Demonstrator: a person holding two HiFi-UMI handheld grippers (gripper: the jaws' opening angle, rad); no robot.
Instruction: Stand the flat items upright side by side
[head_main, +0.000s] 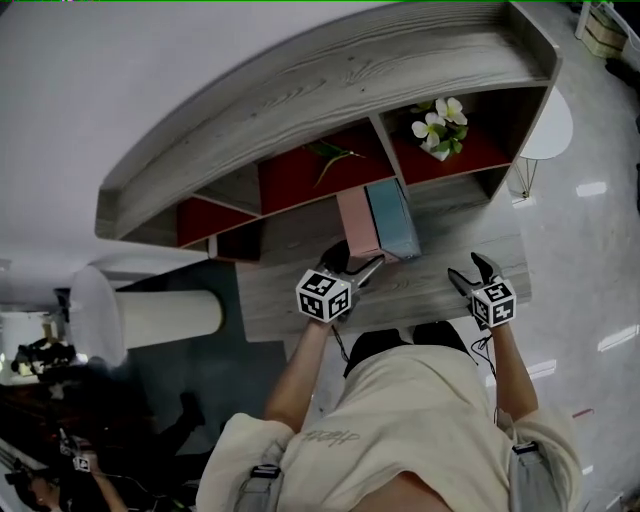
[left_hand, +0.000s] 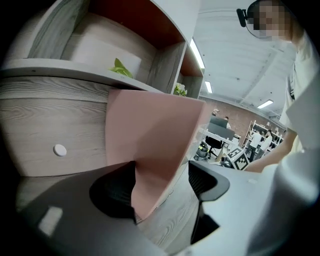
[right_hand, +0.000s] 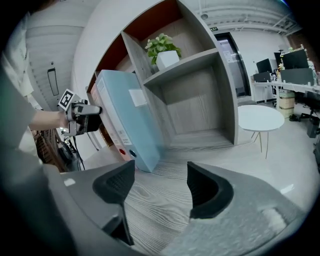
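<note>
Fingers, left gripper (left_hand: 162, 186): spread. The lower near corner of the pale pink flat binder (left_hand: 150, 135) sits between them, against the left pad, with bare desk showing before the right pad, so there is no pinch.
Fingers, right gripper (right_hand: 161, 185): spread wide with nothing between them, held over the grey wood-grain desk top (right_hand: 150, 215), well apart from both binders.
Location, task items: the pink binder and the light blue flat binder (right_hand: 127, 117) are on the desk top in front of the grey wooden shelf unit (head_main: 330, 75), below the compartment holding the small white-flowered plant (head_main: 438, 127).
Arrangement: pink is on the left and blue on the right, with their broad faces together.
Orientation: both stand on their bottom edges with the long axis roughly vertical. The spines, with round finger holes, point toward the person, and the broad faces look left and right.
Tilt: the pink binder may lean slightly; the wide lens leaves this uncertain.
Progress, judged: both items stand upright side by side, so the task is nearly done.
Remaining, judged: square up the pink binder and withdraw the left gripper without tipping the binder.
</note>
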